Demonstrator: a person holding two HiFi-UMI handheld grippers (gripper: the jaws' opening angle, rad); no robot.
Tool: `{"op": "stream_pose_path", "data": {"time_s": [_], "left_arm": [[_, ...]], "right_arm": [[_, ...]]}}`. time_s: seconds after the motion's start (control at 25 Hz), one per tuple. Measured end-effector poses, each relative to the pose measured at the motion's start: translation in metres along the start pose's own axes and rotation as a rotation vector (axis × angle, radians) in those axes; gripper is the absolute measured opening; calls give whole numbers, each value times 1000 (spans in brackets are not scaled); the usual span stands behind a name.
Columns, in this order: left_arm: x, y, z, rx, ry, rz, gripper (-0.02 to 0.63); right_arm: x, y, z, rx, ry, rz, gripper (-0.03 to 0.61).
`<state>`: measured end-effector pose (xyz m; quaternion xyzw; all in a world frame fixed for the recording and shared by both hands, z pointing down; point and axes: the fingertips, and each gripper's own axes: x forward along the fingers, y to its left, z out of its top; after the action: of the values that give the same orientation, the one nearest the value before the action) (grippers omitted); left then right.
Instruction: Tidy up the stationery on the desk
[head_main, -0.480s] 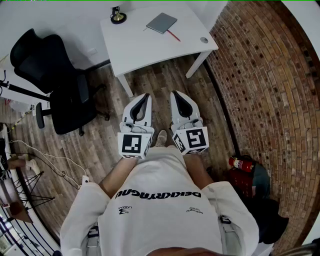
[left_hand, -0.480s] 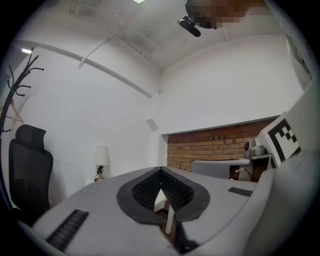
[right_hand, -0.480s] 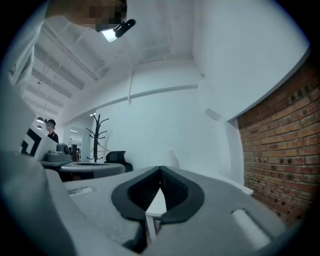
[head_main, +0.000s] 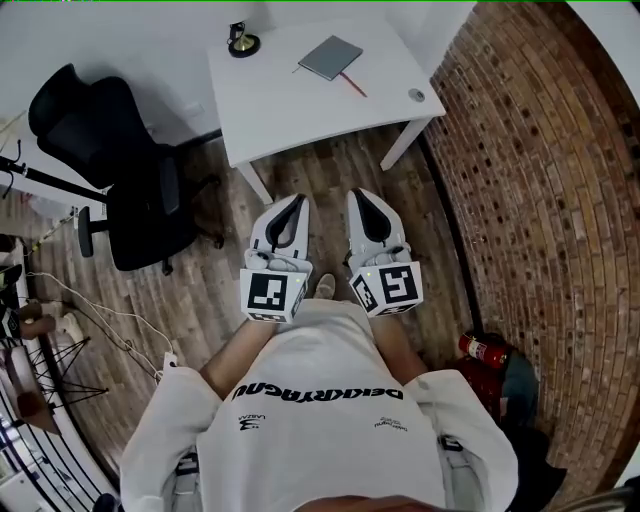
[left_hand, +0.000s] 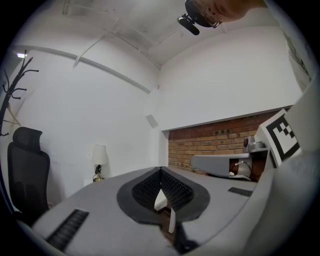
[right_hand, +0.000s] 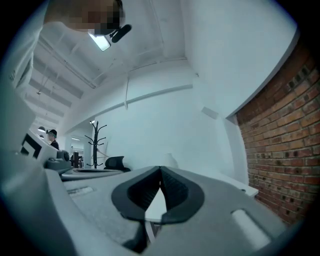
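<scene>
1. Both grippers sit in front of the person's torso, side by side and pointing level toward the counter (head_main: 300, 110). They are well short of it, over the wooden floor.
2. Left gripper (head_main: 292, 204): jaws fully together, nothing between the pads. Right gripper (head_main: 363, 198): the same, closed and empty.
3. The stationery lies at the far side of the counter. The grey notebook (head_main: 331, 57) is flat with its cover shut. The red pen (head_main: 351, 84) runs off the notebook's near right corner; whether it touches or tucks under, the head view can't tell.
4. Also on the counter are a small lamp (head_main: 240, 42) at the far left corner and a small round thing (head_main: 416, 95) near the right front corner. The latter is too small to identify.
5. Judged handling of the notebook: light, thin and fairly stiff, but flat on the surface so there is no lip to bite. It likely has to be slid to the counter's edge, or one corner tipped up, and then pinched along the spine side so the pages don't fan.
6. Judged handling of the pen: very light, smooth and round, so it will roll or skid if nudged. It should be gripped across the barrel near mid-length, with the jaws square to it.
7. No step has started. Both grippers need to open and close in on the counter first.
</scene>
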<state>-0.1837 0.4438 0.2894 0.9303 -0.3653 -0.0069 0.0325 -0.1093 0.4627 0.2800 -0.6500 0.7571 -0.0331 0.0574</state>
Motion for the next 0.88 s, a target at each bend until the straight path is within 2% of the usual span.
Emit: {"op": "stream_pose_path", "data": {"time_s": [0.4, 0.64, 0.88], "left_arm": [[54, -18, -11, 19, 24, 40, -2], [86, -6, -26, 1, 67, 52, -2], [138, 13, -34, -35, 70, 48, -2]], "right_arm": [[21, -58, -10, 34, 27, 27, -3], [46, -80, -27, 60, 72, 39, -3], [82, -116, -31, 37, 81, 4, -3]]}}
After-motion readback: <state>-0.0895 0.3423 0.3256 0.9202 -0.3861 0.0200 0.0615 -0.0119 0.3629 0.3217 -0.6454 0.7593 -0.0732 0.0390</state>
